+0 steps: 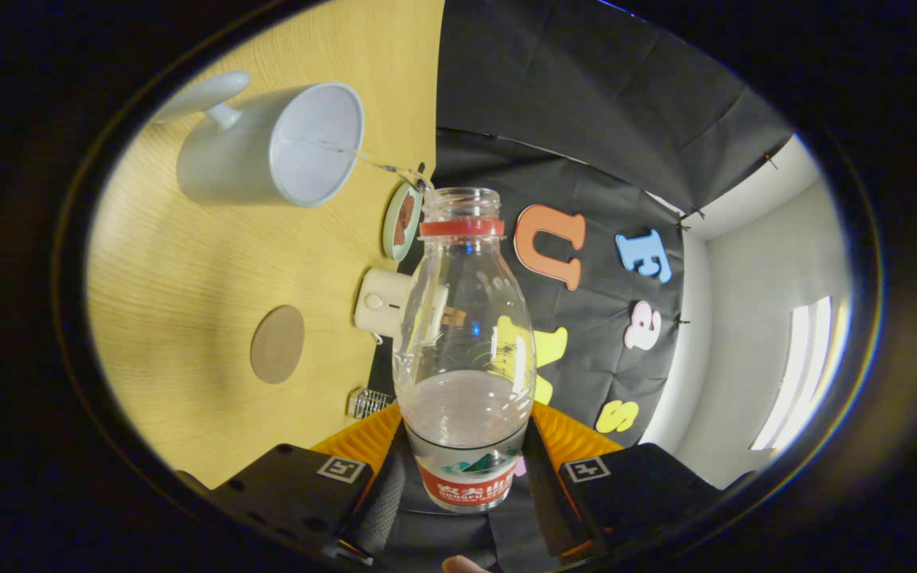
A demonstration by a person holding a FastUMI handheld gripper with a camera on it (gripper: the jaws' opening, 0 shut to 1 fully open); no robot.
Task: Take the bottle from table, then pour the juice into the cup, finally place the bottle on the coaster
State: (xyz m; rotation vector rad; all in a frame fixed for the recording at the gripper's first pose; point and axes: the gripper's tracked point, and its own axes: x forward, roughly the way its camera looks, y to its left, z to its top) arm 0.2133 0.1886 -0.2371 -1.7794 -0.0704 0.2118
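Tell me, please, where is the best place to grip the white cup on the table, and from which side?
Probably by the handle, coming from the side away from the bottle. The cup stands upright on the table; its body looks wide for the jaws, while the handle sticks out clear. The gripper is now shut on the bottle, so that must go down first.
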